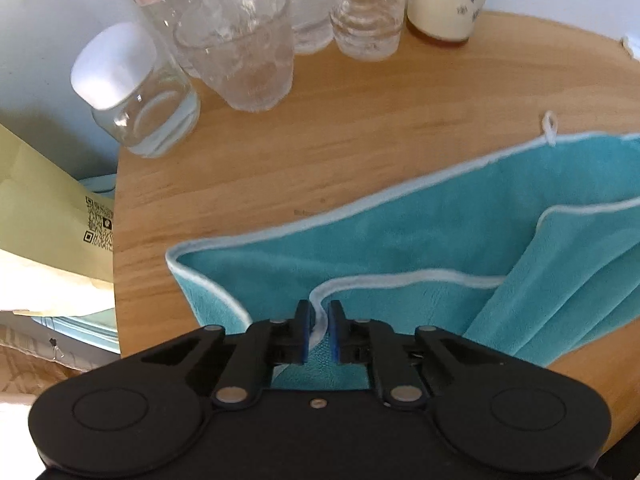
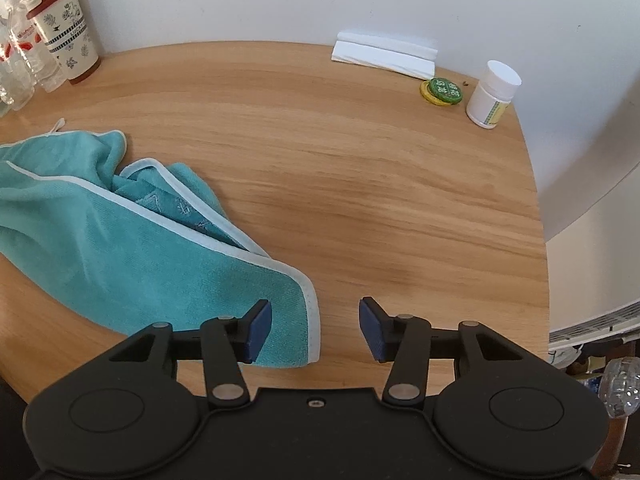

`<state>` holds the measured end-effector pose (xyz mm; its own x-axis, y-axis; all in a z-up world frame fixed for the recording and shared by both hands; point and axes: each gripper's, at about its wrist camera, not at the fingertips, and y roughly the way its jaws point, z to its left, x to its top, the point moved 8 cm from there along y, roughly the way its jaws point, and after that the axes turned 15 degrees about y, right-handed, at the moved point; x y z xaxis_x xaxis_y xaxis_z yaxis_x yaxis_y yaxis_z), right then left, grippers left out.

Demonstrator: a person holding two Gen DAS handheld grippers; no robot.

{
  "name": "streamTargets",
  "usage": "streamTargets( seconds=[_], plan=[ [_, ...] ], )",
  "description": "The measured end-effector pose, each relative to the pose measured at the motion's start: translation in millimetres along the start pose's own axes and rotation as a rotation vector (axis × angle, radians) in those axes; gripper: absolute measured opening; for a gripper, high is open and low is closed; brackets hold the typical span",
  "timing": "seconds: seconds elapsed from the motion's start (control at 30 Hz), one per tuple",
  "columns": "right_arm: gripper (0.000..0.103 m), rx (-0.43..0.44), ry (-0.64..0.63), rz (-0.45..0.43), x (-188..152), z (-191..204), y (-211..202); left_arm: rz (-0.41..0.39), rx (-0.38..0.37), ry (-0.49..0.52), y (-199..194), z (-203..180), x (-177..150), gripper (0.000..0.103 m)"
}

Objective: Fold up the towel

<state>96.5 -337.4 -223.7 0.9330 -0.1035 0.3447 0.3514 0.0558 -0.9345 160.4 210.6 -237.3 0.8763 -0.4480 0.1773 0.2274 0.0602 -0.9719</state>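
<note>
Closest to you, your left gripper (image 1: 319, 322) has its fingers drawn narrow and pinches the white-piped hem of the teal towel (image 1: 400, 240) at a corner that is turned in over the cloth. Your right gripper (image 2: 316, 330) stands wide with nothing between its fingers, poised over the towel's near right corner (image 2: 304, 280), the left pad above the cloth and the right pad above bare wood.

Beyond the grippers, the towel lies on the round wooden table (image 2: 380, 180), partly doubled. One layer lies over another, and a flap on the right side is bunched and rumpled rather than flat. The far edge with its white hanging loop (image 1: 550, 128) runs straight along the table. So I judge the fold half made: layers overlap, but edges and corners do not line up, and the crumpled side needs smoothing and squaring.

Farther off stand glasses (image 1: 236, 48), bottles and a patterned cup (image 2: 68, 36).
</note>
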Motion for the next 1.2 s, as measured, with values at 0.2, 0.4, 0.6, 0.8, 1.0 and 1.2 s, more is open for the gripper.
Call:
streamTargets(
  seconds=[0.2,0.4,0.6,0.8,1.0,1.2],
  plan=[
    [0.052,0.005,-0.045,0.056,7,10,23,-0.013,-0.004,0.006,-6,-1,1,0.008],
    [0.011,0.035,-0.024,0.145,8,11,33,-0.036,0.020,0.010,-14,-2,-4,0.007],
    [0.005,0.058,-0.022,0.090,5,14,8,-0.062,0.037,-0.021,-27,-2,-12,0.007],
    [0.003,0.108,-0.071,0.062,-30,28,-30,-0.115,0.049,-0.063,-58,1,-38,0.007],
    [0.003,0.097,-0.058,0.135,-81,21,-39,-0.090,0.024,-0.117,-66,5,-85,0.007],
    [0.003,0.030,-0.049,0.165,-100,9,-24,-0.020,0.014,-0.141,-54,5,-131,0.007]
  ],
)
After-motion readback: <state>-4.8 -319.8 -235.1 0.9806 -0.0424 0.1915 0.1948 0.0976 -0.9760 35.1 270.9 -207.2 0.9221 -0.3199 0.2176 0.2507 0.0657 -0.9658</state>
